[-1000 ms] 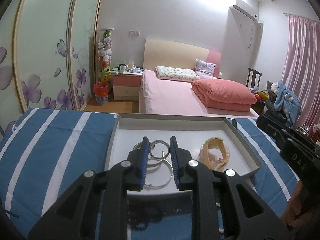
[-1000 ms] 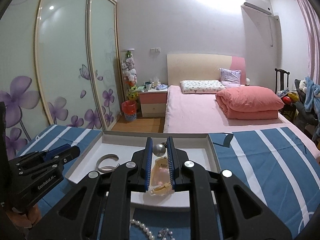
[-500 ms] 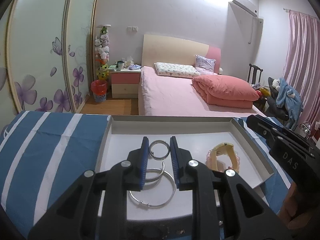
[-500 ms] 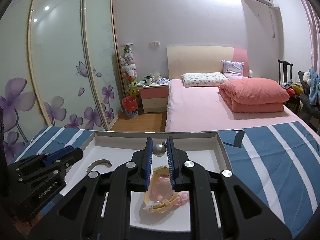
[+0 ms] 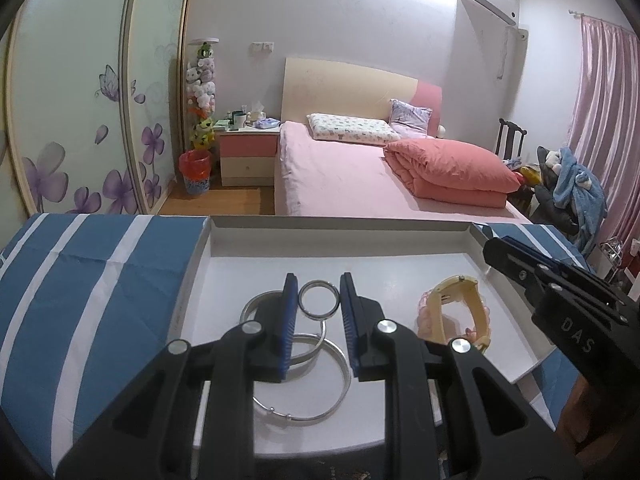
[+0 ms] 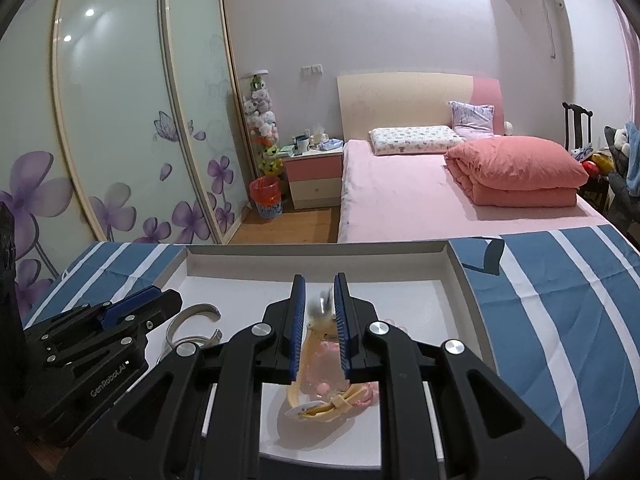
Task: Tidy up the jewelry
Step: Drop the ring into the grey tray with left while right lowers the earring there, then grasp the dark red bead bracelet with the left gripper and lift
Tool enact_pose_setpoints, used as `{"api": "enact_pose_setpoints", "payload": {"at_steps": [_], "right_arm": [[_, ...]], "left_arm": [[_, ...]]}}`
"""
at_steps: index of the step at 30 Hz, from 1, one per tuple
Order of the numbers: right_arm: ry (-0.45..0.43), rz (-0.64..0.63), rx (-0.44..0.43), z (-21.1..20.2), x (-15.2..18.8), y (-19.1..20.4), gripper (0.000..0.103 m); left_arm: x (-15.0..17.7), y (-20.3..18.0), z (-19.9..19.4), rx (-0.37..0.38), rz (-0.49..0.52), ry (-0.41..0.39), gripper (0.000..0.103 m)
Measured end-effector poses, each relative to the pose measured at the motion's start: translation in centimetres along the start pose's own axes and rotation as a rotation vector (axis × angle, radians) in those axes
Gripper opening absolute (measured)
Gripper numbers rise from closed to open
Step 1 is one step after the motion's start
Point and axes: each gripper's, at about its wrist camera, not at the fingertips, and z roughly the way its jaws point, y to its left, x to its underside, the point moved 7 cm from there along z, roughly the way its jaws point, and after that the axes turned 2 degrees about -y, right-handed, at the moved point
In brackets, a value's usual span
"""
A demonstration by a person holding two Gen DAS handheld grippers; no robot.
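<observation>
A shallow white tray [image 5: 340,224] lies on a blue and white striped cloth [image 5: 100,280]. My left gripper [image 5: 319,285] hangs over the tray's left half, shut on a small dark metal ring [image 5: 319,299]. Below it, silver bangles [image 5: 304,380] rest on the tray floor. A yellow and pink child's watch [image 5: 456,308] lies further right in the tray. My right gripper [image 6: 320,285] hovers above that watch [image 6: 320,380], shut on a small silver piece [image 6: 322,305] that looks blurred. Each gripper shows at the edge of the other's view: the left gripper [image 6: 100,340] and the right gripper [image 5: 560,300].
The tray's raised rim [image 6: 320,246] runs all round it. Striped cloth [image 6: 560,320] spreads to both sides. Beyond the table edge are a pink bed [image 5: 360,176], a bedside cabinet [image 5: 248,156] and sliding wardrobe doors [image 6: 120,140].
Both grippers have moved forward and a little lower over the tray, each keeping its piece. The necklaces in front of the tray have left both views. The silver piece has gone blurred.
</observation>
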Motion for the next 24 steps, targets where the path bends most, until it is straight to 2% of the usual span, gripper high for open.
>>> {"api": "enact_pose_setpoints", "payload": {"at_steps": [6, 24], "right_arm": [[0.012, 0.005, 0.005, 0.4, 0.0, -0.1, 0.016], [0.012, 0.007, 0.012, 0.1, 0.4, -0.6, 0.016]], "left_arm": [[0.0, -0.1, 0.2, -0.001, -0.003, 0.004, 0.026], [0.2, 1.1, -0.8, -0.020, -0.022, -0.004, 0.027]]}}
